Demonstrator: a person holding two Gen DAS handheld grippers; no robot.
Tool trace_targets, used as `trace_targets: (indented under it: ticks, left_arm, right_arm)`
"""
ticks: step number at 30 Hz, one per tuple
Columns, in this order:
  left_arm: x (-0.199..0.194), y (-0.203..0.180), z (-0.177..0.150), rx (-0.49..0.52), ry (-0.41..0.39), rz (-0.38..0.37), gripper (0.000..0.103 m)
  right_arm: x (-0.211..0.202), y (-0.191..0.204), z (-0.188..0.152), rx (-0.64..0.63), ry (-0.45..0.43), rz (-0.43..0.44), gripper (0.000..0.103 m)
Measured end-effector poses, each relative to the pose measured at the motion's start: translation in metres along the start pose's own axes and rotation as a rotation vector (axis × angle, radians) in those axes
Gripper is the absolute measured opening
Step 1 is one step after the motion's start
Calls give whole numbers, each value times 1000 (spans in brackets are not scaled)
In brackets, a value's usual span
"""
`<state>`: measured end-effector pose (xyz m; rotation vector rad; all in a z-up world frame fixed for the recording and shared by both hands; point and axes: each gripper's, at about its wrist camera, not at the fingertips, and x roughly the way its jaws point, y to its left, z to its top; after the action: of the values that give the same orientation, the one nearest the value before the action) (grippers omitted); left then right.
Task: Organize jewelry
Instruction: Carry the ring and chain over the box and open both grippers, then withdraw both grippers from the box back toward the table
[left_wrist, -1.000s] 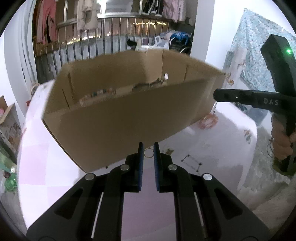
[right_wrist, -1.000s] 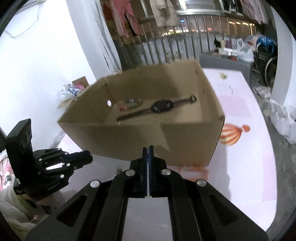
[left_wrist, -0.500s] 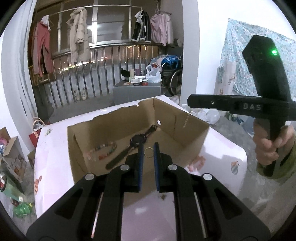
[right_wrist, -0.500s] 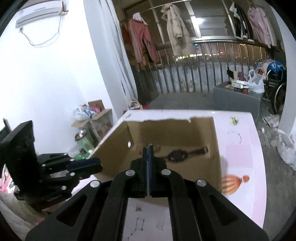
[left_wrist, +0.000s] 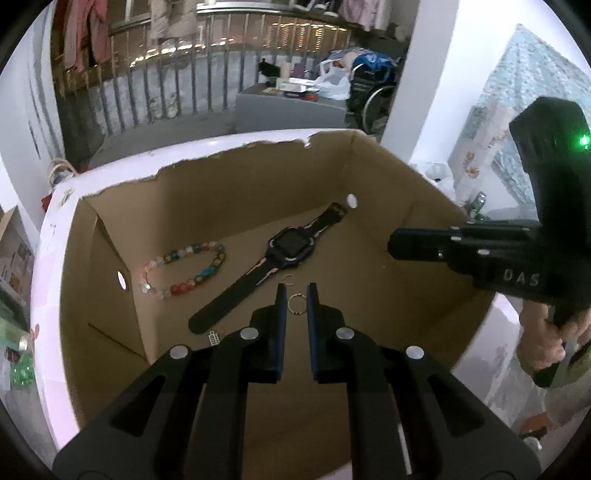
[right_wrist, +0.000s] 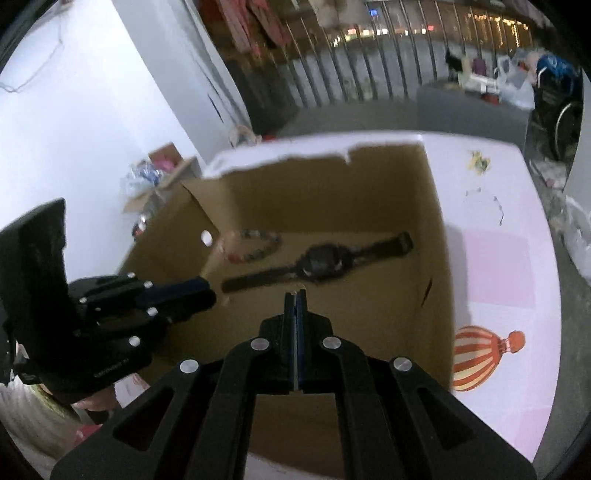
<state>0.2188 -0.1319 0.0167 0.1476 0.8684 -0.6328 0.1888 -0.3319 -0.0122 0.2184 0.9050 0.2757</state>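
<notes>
An open cardboard box (left_wrist: 258, 192) (right_wrist: 332, 184) lies below both grippers. On its floor are a black watch (left_wrist: 291, 251) (right_wrist: 321, 262), a coloured bead bracelet (left_wrist: 184, 269) (right_wrist: 255, 243), a loose small ring (left_wrist: 288, 279) and a tiny charm (left_wrist: 214, 336). My left gripper (left_wrist: 296, 288) (right_wrist: 210, 291) hangs over the box, shut on a thin metal ring (left_wrist: 296, 304). My right gripper (right_wrist: 295, 293) (left_wrist: 391, 247) reaches in from the right, pads pressed together with a pale speck of a thin chain at their tips. The rest of the chain is lost against the cardboard.
The box stands on a white and pink table (right_wrist: 498, 266) with a balloon print (right_wrist: 487, 354). A person's hand (left_wrist: 546, 343) grips the right handle. A metal railing (left_wrist: 207, 74), a grey cabinet (left_wrist: 288, 107) and a floor box (right_wrist: 162, 173) lie beyond.
Both grippers have moved forward from facing the box's outer wall to hanging over its open top. The ring stays in the left pads. The chain seen dangling from the right gripper no longer shows.
</notes>
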Motion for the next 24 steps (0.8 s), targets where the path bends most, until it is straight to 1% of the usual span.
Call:
trace_targets:
  ticks: [1, 2, 5, 6, 9, 11, 14, 18, 19, 22, 24]
  left_arm:
    - [2, 1, -1, -7, 5, 5, 12]
    - [3, 3, -1, -16, 9, 5, 18]
    - [1, 5, -1, -30, -3, 2, 31]
    - [0, 5, -1, -27, -7, 10, 33]
    - [-2, 5, -2, -29, -11, 17, 34]
    - [-2, 6, -3, -33, -15, 23, 34]
    - [-7, 8, -4, -44, -29, 27, 35]
    - [-24, 8, -8, -45, -84, 39, 35]
    - [-30, 7, -9, -41, -98, 38, 35]
    - [-54, 4, -18, -19, -159, 37, 35]
    - [-67, 2, -24, -6, -185, 30, 36]
  right_arm:
    - [0, 4, 0, -28, -7, -26, 1]
    - [0, 6, -1, -45, -8, -43, 3]
    - [1, 5, 0, -42, -7, -54, 4]
    - [-1, 4, 0, -38, -9, -51, 5]
    - [-6, 3, 1, -38, -32, -51, 11]
    - [-12, 4, 0, -46, -52, -57, 19]
    - [-21, 8, -2, -69, -81, -64, 22]
    - [-42, 16, -8, -103, -146, -62, 27]
    - [-48, 19, -12, -116, -167, -58, 29]
    - [-68, 24, -25, -149, -218, -51, 32]
    - [-79, 26, -37, -167, -235, -34, 33]
